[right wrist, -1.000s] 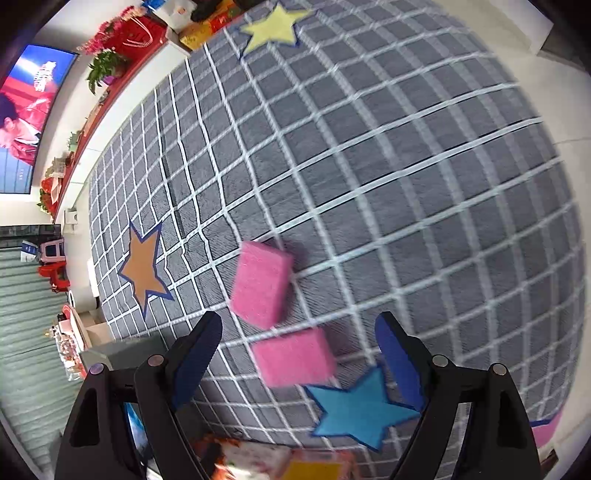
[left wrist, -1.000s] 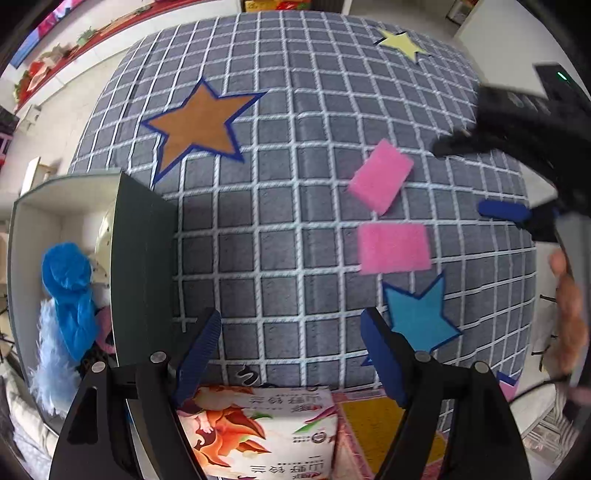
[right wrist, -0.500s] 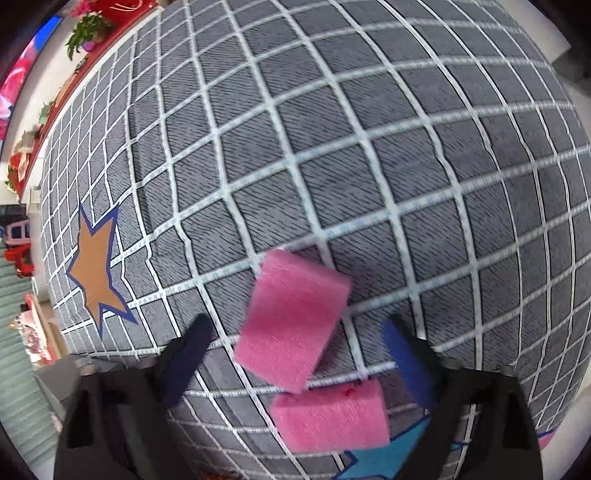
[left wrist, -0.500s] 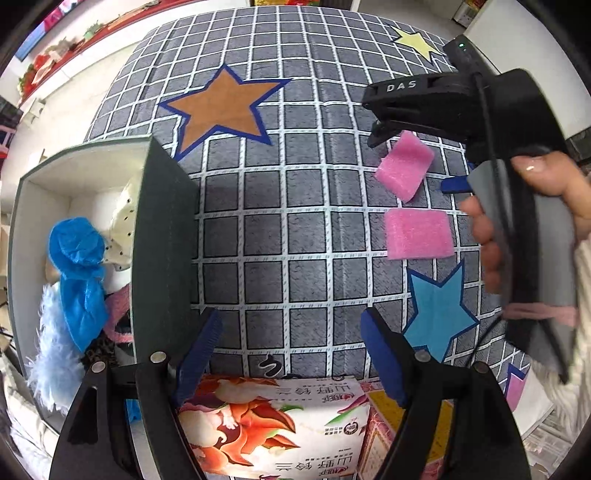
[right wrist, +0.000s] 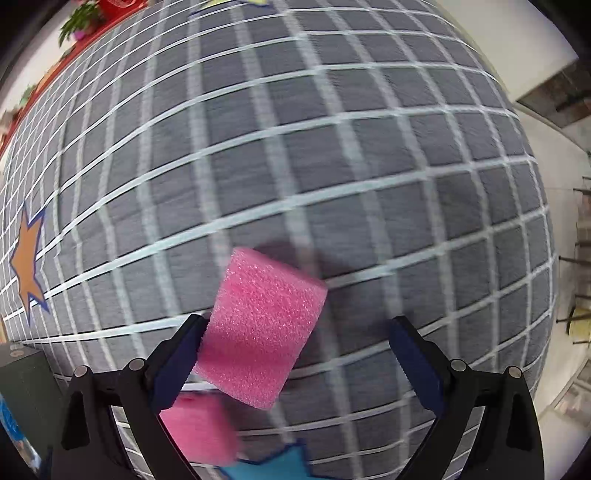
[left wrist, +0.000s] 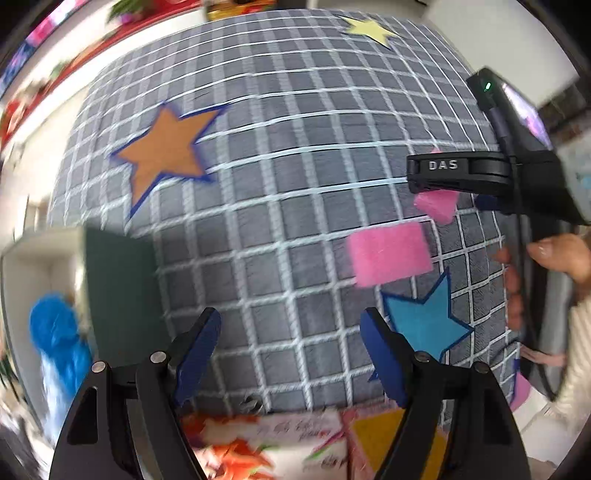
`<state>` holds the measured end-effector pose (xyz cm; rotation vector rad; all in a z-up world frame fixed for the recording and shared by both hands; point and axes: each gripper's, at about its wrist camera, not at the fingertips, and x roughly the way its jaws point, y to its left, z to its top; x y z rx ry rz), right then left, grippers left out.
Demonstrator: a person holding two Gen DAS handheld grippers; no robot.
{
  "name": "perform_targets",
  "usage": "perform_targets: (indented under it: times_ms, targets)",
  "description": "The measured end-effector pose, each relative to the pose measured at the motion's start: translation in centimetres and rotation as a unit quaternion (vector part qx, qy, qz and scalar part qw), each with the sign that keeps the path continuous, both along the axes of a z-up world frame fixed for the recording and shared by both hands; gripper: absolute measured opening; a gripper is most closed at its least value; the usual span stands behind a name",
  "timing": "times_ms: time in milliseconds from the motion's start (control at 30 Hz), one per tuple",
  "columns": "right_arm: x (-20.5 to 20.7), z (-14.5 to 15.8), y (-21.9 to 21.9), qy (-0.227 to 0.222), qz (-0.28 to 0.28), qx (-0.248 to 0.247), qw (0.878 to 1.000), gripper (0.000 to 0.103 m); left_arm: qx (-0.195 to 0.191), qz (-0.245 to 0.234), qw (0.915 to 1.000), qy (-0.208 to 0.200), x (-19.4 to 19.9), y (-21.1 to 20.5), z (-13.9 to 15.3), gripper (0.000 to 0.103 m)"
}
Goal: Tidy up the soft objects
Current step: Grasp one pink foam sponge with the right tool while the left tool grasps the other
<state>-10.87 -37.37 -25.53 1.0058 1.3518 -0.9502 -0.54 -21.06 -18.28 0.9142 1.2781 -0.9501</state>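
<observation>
Two pink foam sponges lie on a grey checked rug. The far sponge (right wrist: 260,325) (left wrist: 436,205) sits between my right gripper's (right wrist: 295,354) open fingers, against the left finger (right wrist: 177,358); the right finger stands apart from it. The near sponge (left wrist: 389,253) (right wrist: 197,428) lies flat just below it. My left gripper (left wrist: 290,354) is open and empty, low over the rug, left of the near sponge. A dark green storage box (left wrist: 118,273) at the left holds a blue fluffy item (left wrist: 55,332).
The rug (left wrist: 280,192) bears an orange star (left wrist: 166,155), a teal star (left wrist: 424,317) and a yellow star (left wrist: 369,29). A printed carton (left wrist: 258,443) lies under my left gripper. The person's hand (left wrist: 554,258) holds the right gripper's body.
My right gripper has come down and forward until the far sponge sits between its fingers. My left gripper has shifted right, so the box has slid toward the view's edge.
</observation>
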Motion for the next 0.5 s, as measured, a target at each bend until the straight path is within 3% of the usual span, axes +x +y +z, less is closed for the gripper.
perform_targets:
  times_ms: [167, 300, 400, 500]
  targets:
    - [-3.8, -0.2, -1.0, 0.0, -0.012, 0.012, 1.0, 0.099, 0.015, -0.1, 0.9945, -0.024, -4.0, -4.0, -2.4, 0.081]
    - [-6.2, -0.4, -1.2, -0.002, -0.012, 0.014, 1.0, 0.099, 0.003, -0.223, 0.9723, -0.069, -7.2, -6.2, -3.4, 0.081]
    - [-7.7, -0.3, -1.5, -0.003, -0.008, 0.012, 1.0, 0.099, 0.022, -0.283, 0.9572, -0.055, -8.1, -7.1, -4.7, 0.085]
    - [-9.2, -0.3, -2.0, -0.004, -0.003, 0.011, 1.0, 0.099, 0.04, -0.303, 0.9519, -0.019, -7.6, -8.2, -4.9, 0.086]
